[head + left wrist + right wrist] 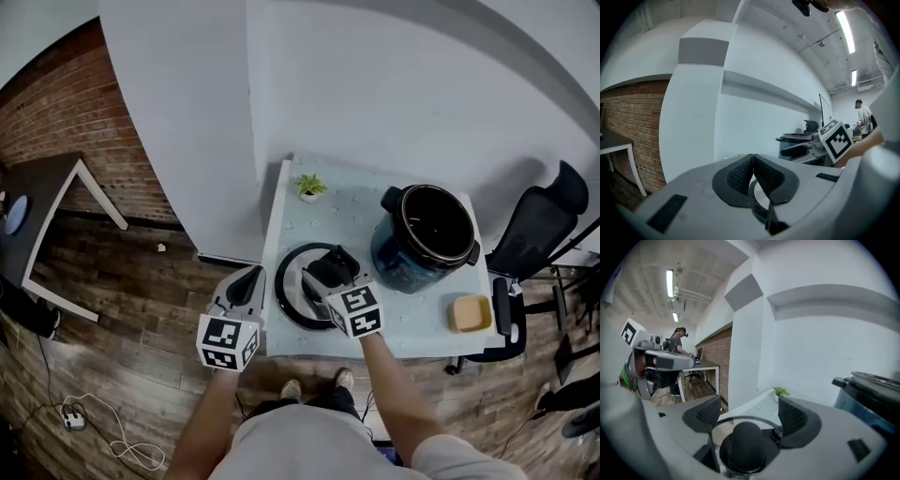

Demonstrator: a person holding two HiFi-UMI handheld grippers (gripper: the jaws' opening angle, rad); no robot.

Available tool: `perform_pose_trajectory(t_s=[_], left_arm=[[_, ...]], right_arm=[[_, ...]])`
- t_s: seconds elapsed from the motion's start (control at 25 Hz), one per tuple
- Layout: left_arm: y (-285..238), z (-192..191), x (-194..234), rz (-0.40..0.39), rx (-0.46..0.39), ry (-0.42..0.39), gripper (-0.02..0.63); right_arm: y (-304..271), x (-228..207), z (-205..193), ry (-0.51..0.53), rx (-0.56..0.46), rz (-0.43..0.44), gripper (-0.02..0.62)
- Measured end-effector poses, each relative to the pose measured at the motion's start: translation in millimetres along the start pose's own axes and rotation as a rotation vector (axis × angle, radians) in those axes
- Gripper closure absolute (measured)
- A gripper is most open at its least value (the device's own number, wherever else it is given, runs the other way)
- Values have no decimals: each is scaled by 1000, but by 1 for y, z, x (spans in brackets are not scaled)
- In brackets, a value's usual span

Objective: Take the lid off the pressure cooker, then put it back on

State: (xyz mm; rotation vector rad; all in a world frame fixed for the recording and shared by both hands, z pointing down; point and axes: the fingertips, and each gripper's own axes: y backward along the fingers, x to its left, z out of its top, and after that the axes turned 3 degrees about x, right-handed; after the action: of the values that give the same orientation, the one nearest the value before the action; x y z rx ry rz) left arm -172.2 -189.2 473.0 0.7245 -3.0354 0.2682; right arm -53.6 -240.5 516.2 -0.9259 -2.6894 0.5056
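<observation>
You have the lid off, lying on the table left of the open pressure cooker; your right gripper holds its fingers apart astride the knob, seemingly not touching it, your left gripper is closed on nothing, and refitting remains.

Probably office or lab space: brick wall, wood floor, office chair, desk, ceiling strip lights
</observation>
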Motion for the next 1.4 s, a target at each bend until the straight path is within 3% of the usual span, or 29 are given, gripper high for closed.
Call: perform_pose_trajectory(t_s=[0.32,0.76,0.92,1.4], left_arm=[[1,47,21,34,-62,-10,592],[-2,81,17,10,-87,-20,592],[-4,87,16,2,-97,-22,592],[-10,89,14,-5,-87,-34,592]], right_arm=[[46,-13,69,-36,-165,-48,245],[79,-39,107,-80,-263,-113,464],[84,-48,109,-81,-266,-141,595],[81,-54,109,-88,-263,-137,595]])
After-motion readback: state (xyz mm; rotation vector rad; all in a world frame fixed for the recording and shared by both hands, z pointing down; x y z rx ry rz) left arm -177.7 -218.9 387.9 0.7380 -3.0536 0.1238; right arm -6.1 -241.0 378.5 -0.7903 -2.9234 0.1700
